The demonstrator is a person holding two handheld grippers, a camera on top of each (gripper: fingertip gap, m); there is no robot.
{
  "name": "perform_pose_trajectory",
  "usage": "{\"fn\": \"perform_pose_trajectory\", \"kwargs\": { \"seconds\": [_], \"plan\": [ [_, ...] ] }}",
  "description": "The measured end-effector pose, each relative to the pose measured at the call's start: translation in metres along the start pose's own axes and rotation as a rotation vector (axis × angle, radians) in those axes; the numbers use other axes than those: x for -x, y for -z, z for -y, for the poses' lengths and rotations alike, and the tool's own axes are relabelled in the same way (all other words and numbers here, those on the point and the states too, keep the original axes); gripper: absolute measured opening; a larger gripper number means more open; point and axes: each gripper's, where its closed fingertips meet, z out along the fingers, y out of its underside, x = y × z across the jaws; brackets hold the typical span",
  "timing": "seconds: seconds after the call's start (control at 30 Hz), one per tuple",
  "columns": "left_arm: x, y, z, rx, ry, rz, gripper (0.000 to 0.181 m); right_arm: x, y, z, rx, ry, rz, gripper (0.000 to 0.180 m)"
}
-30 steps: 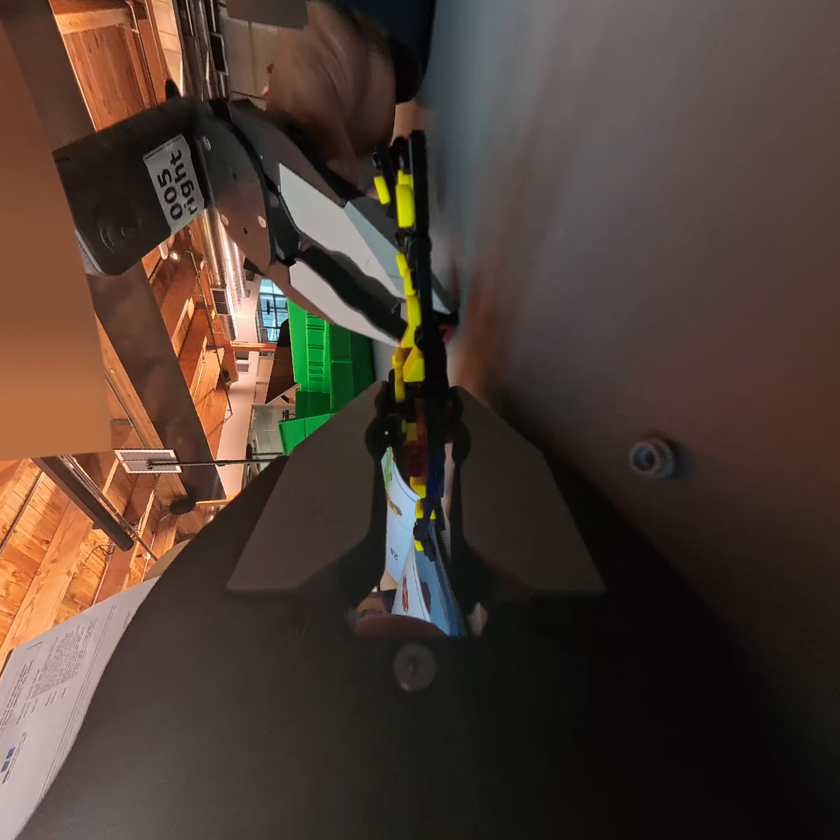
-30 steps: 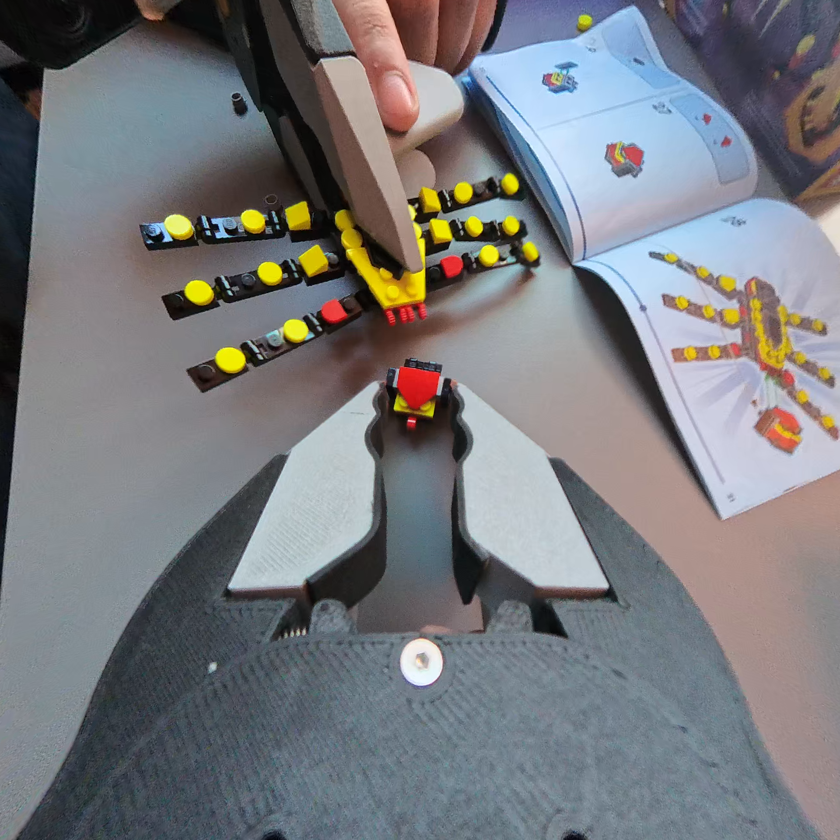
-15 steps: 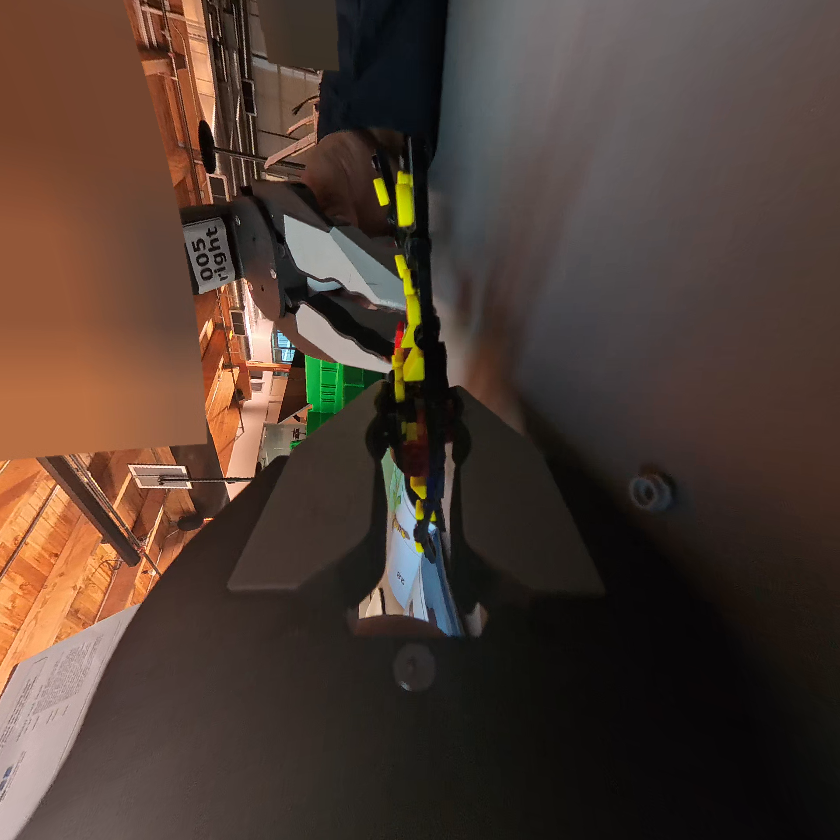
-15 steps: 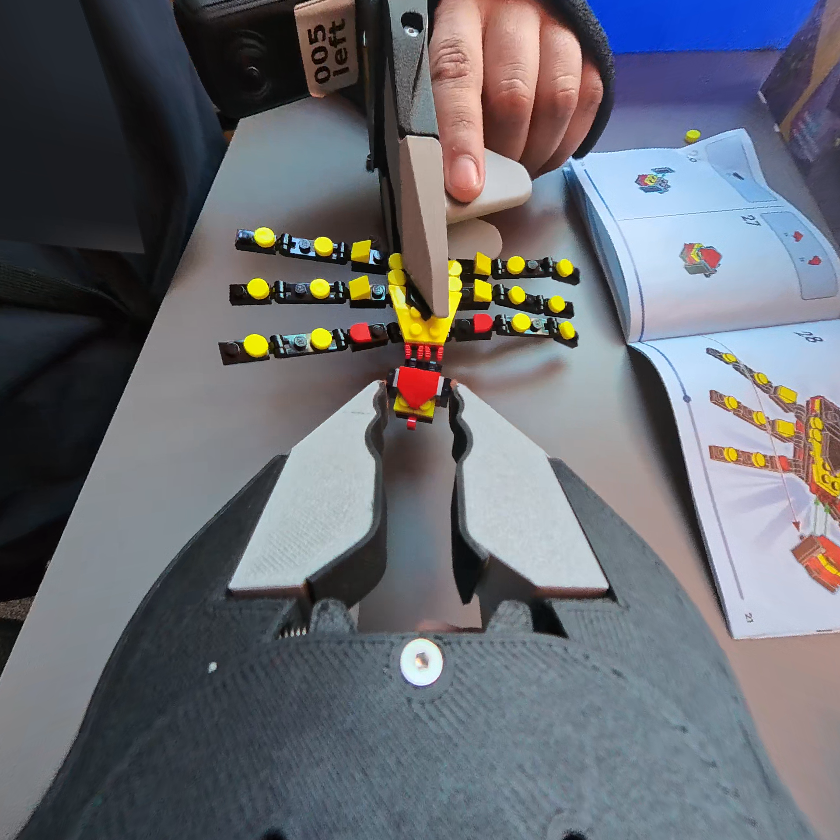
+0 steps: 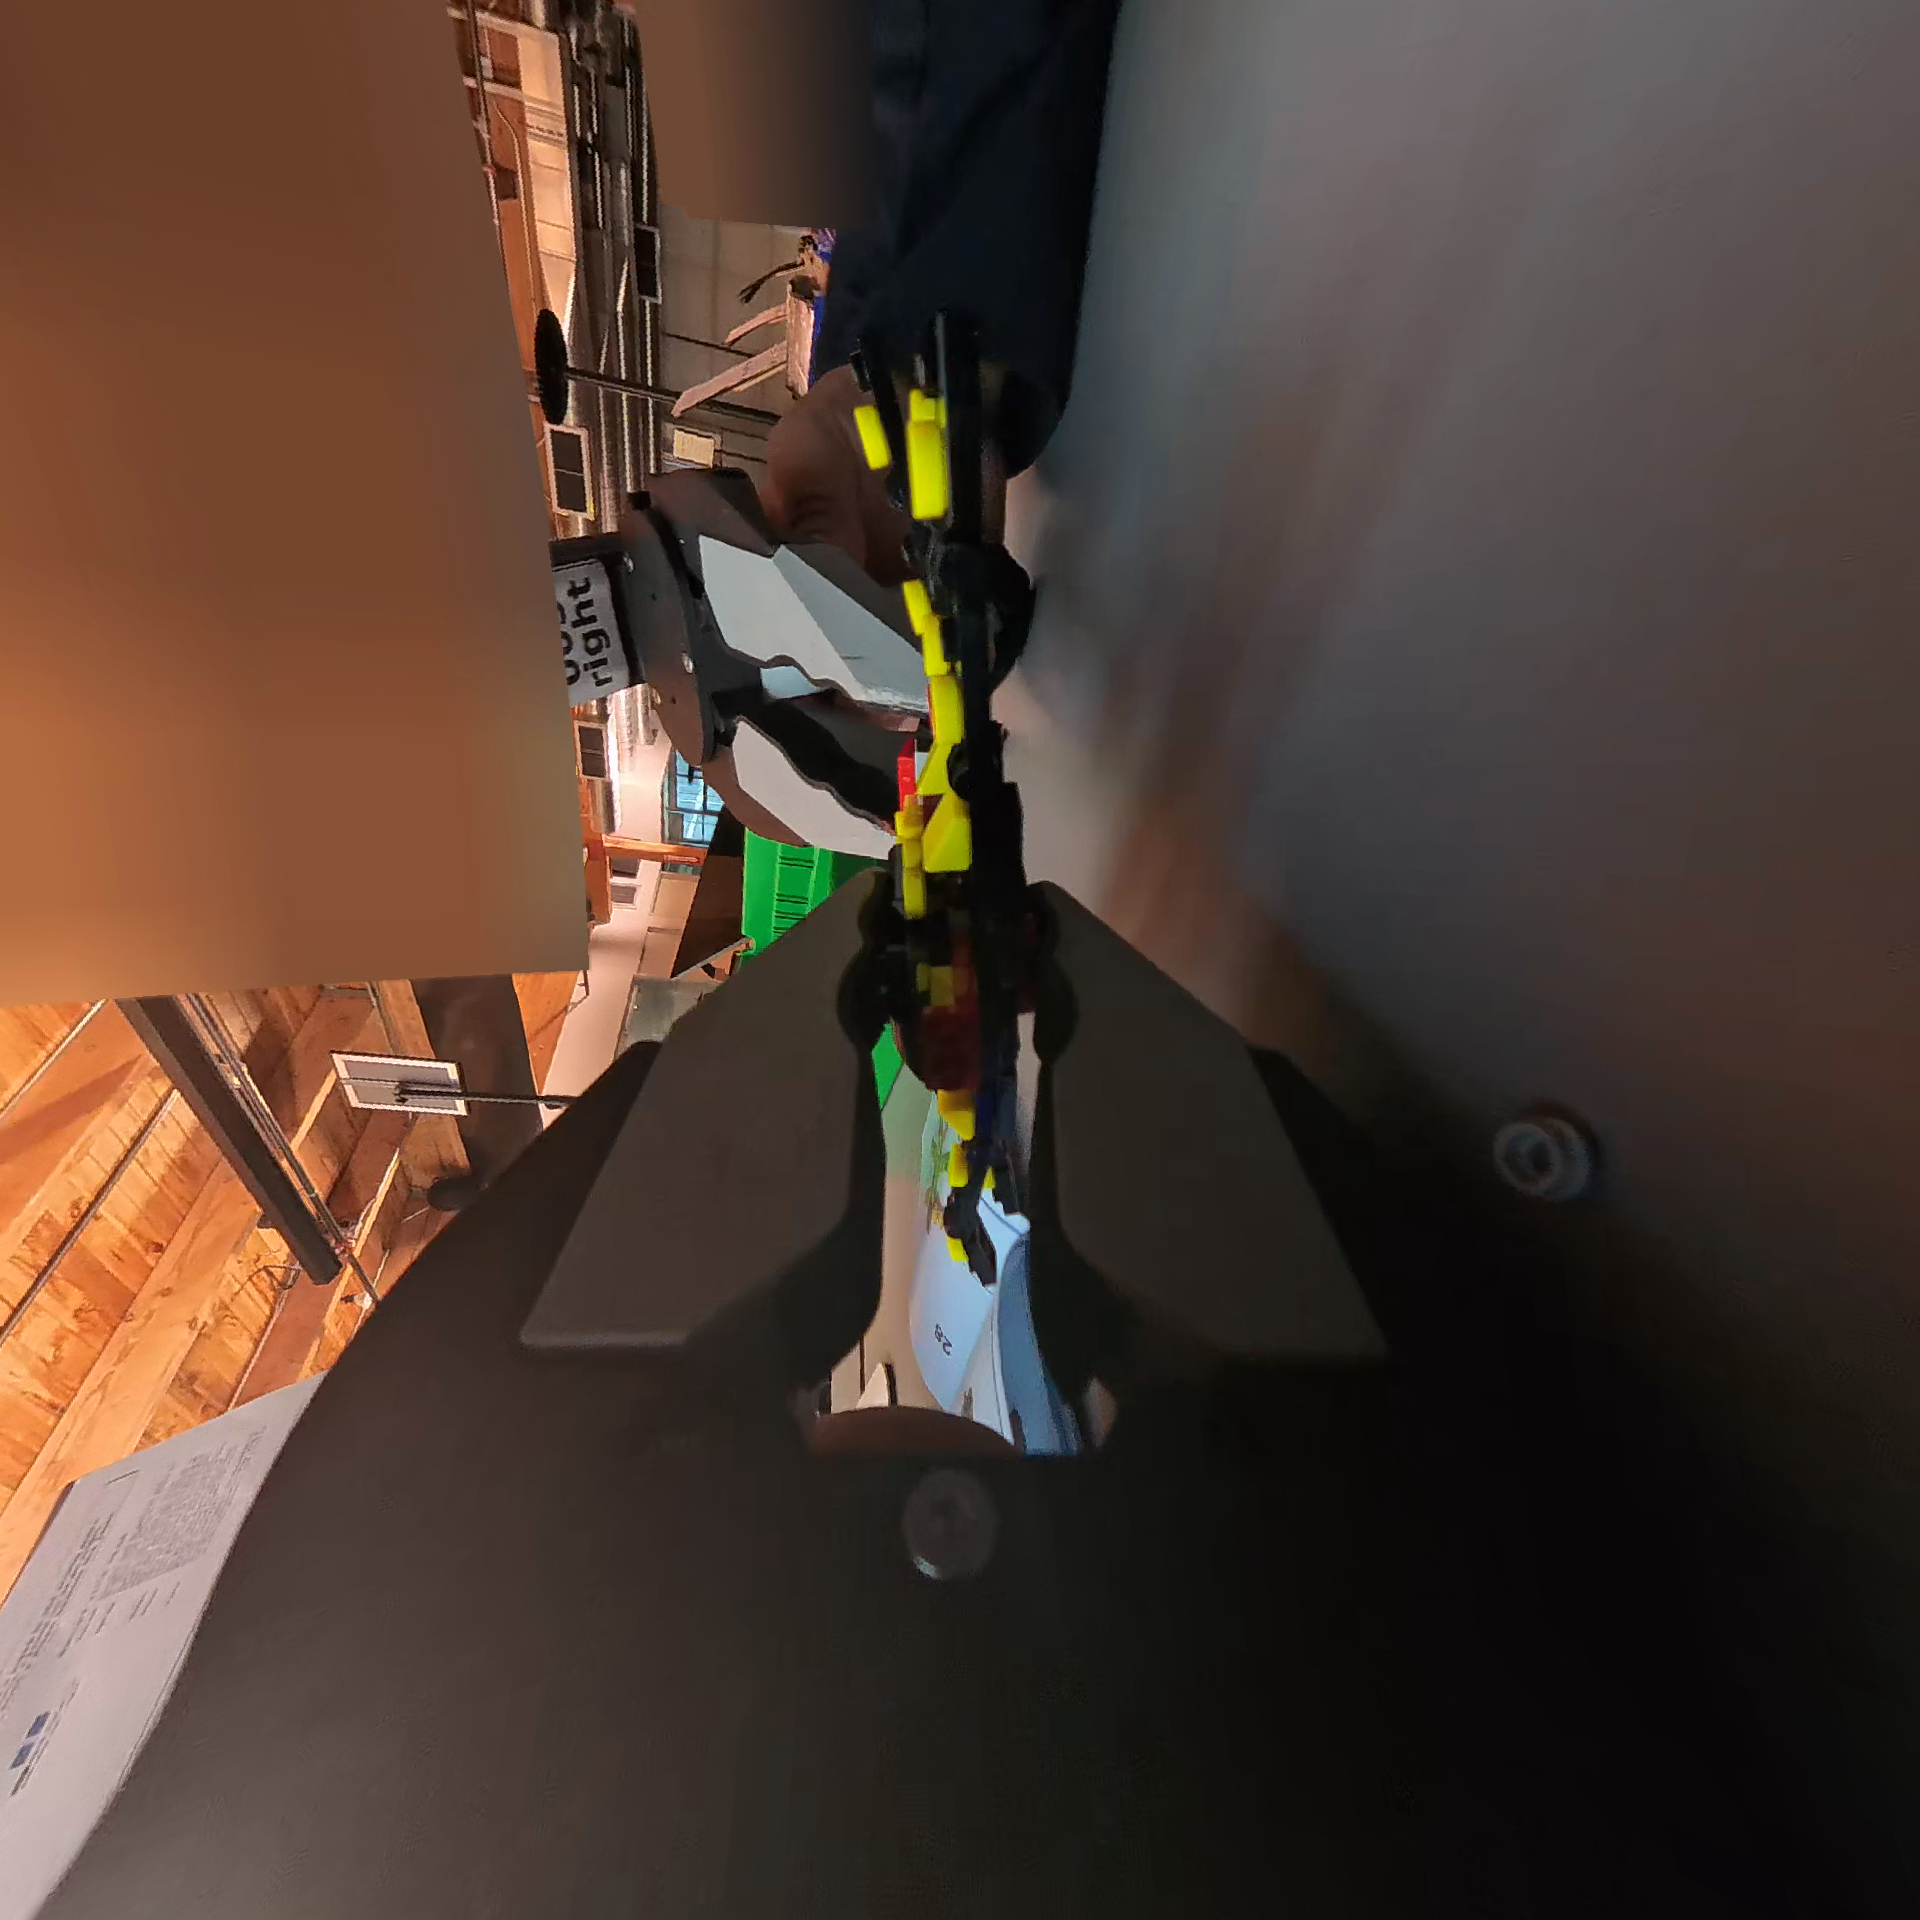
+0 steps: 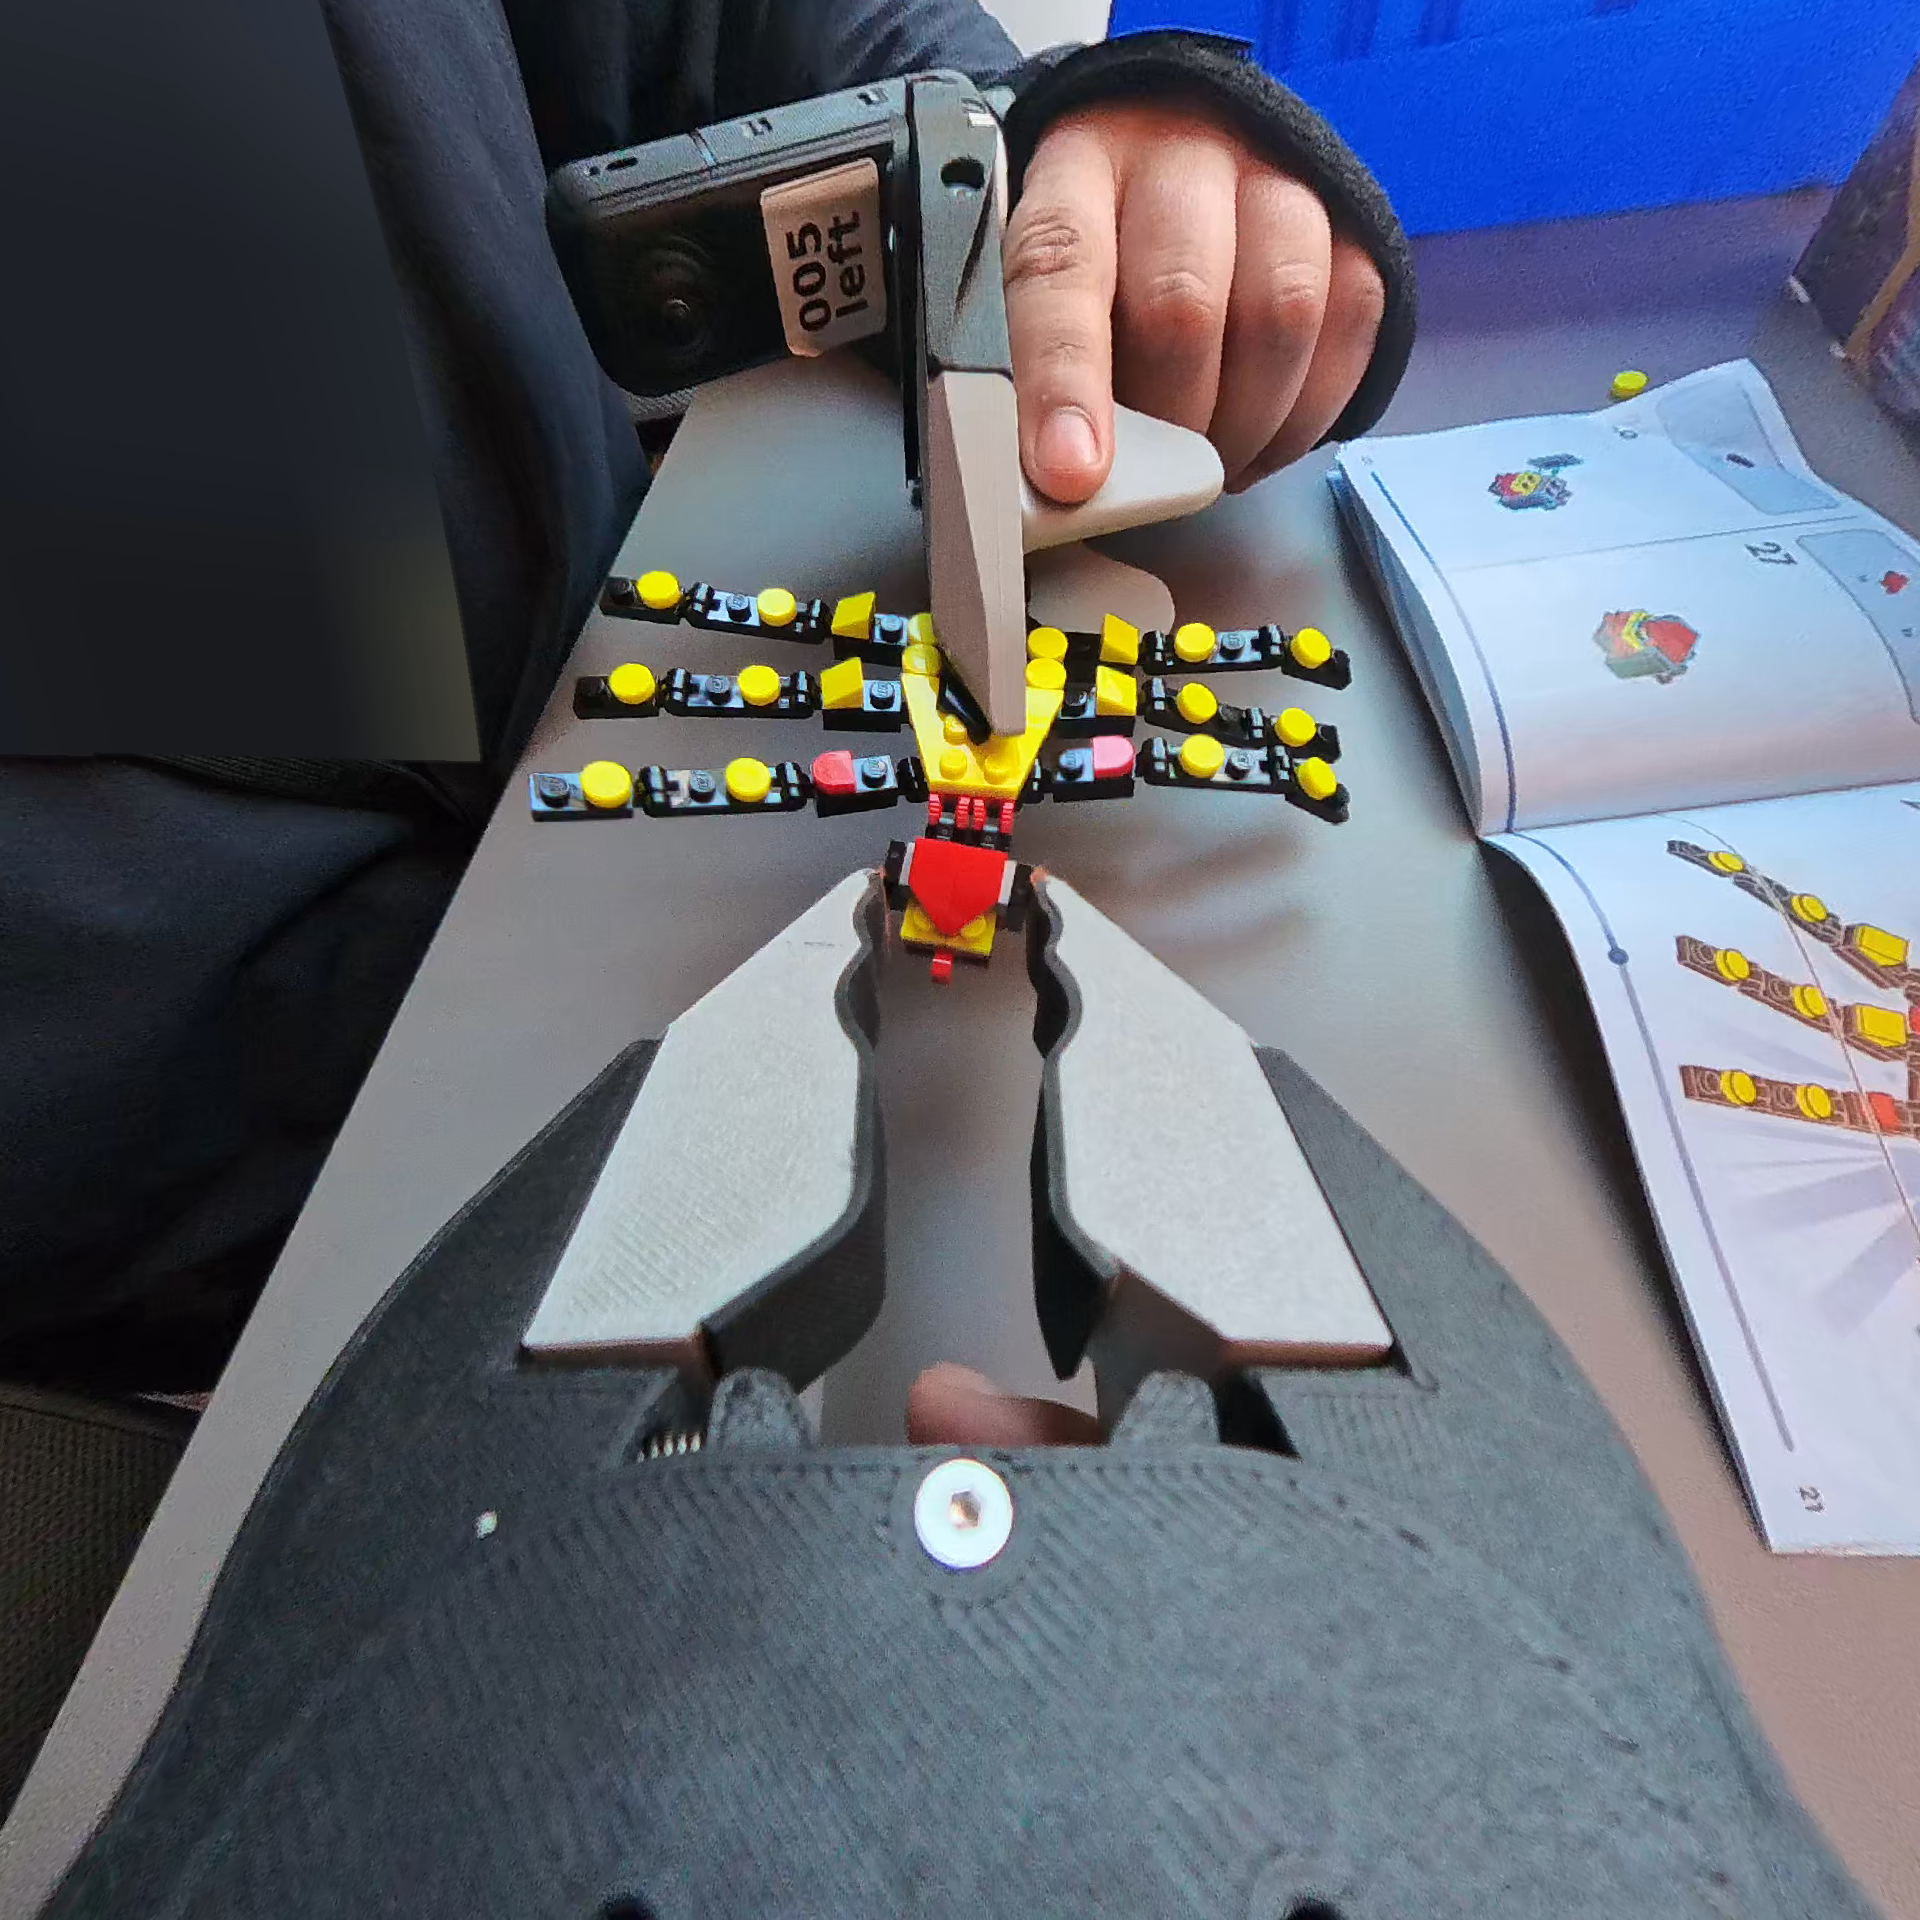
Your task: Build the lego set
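A black and yellow lego spider (image 6: 977, 717) with several legs lies flat on the grey table (image 6: 727, 966). My left gripper (image 6: 971, 712) comes down from above, shut on the spider's yellow body; in the left wrist view the spider (image 5: 940, 831) shows edge-on between my left gripper's (image 5: 951, 961) fingers. My right gripper (image 6: 951, 909) is shut on a small red and yellow head piece (image 6: 951, 894), which touches the red end of the spider's body. The right gripper also shows in the left wrist view (image 5: 883, 758).
An open instruction booklet (image 6: 1662, 727) lies to the right of the spider. A loose yellow stud (image 6: 1628, 384) lies behind it. A blue bin (image 6: 1558, 94) stands at the back. A person's dark clothing is at the table's left edge. Both grippers' tips are close together, under 4 cm apart.
My right gripper has carried the red and yellow head piece forward until it meets the spider's front end. My left gripper keeps its hold on the spider's body.
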Motion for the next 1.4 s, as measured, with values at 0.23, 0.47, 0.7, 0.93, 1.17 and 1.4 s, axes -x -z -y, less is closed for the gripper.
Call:
{"fn": "perform_pose_trajectory", "kwargs": {
  "seconds": [0.23,0.47,0.7,0.93,1.17,1.4],
  "plan": [
    [0.002,0.002,0.004,-0.018,0.043,0.004,0.021,0.004,-0.001,0.005,-0.024,-0.031,0.038,0.023],
    [-0.002,0.004,0.002,-0.012,0.028,-0.009,0.021,0.003,-0.005,0.002,0.005,-0.087,0.047,0.023],
    [-0.007,0.004,0.006,-0.037,0.068,-0.041,0.021,0.006,-0.008,-0.002,0.037,-0.093,0.062,0.023],
    [-0.013,0.004,0.007,-0.039,0.110,-0.071,0.021,0.007,-0.010,-0.005,0.065,-0.121,0.078,0.023],
    [-0.015,0.003,0.009,-0.050,0.122,-0.078,0.021,0.009,-0.010,-0.007,0.079,-0.148,0.113,0.022],
    [-0.013,0.002,0.012,-0.059,0.126,-0.069,0.022,0.011,-0.009,-0.006,0.073,-0.134,0.123,0.022]
  ]
}}
